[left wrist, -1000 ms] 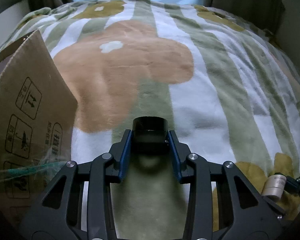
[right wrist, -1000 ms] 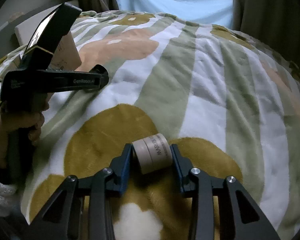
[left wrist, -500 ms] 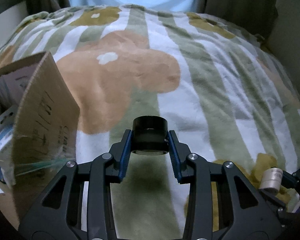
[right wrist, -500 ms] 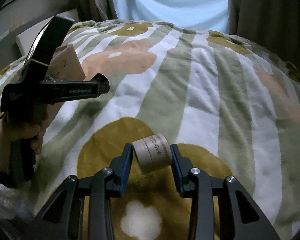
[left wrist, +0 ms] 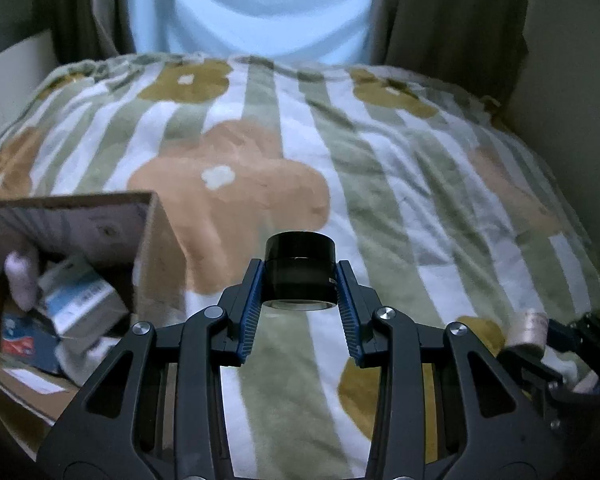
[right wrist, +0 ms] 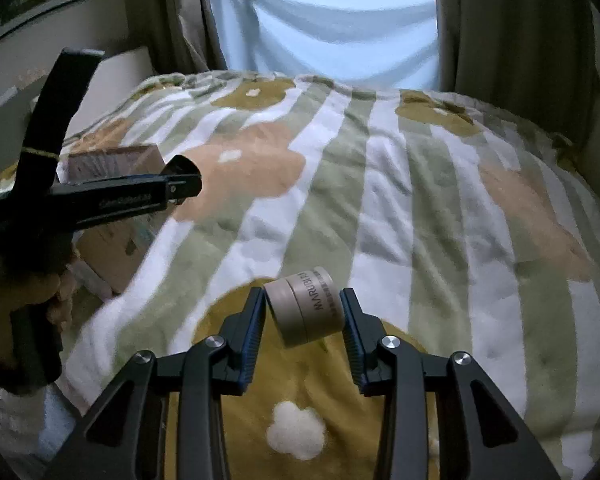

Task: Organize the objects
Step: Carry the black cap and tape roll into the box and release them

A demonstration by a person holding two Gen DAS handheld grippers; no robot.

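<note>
My left gripper [left wrist: 300, 280] is shut on a black round jar [left wrist: 300, 266] and holds it above the striped blanket, to the right of an open cardboard box [left wrist: 148, 236]. My right gripper [right wrist: 305, 310] is shut on a beige round jar [right wrist: 306, 304] lying on its side between the fingers, held above a mustard flower patch. The beige jar also shows at the right edge of the left wrist view [left wrist: 526, 326]. The left gripper shows in the right wrist view [right wrist: 182, 182] at the left, by the box [right wrist: 112, 160].
The box holds several packages, among them a white-and-blue carton [left wrist: 80, 300] and a pale bottle [left wrist: 20, 280]. A green, white and tan flower blanket [left wrist: 380, 184] covers the bed. Curtains and a window [right wrist: 332, 24] stand behind it, with a wall on the left.
Both grippers have risen with their jars held. The left gripper now looks down into the box from higher up, so the inside of the box shows.
</note>
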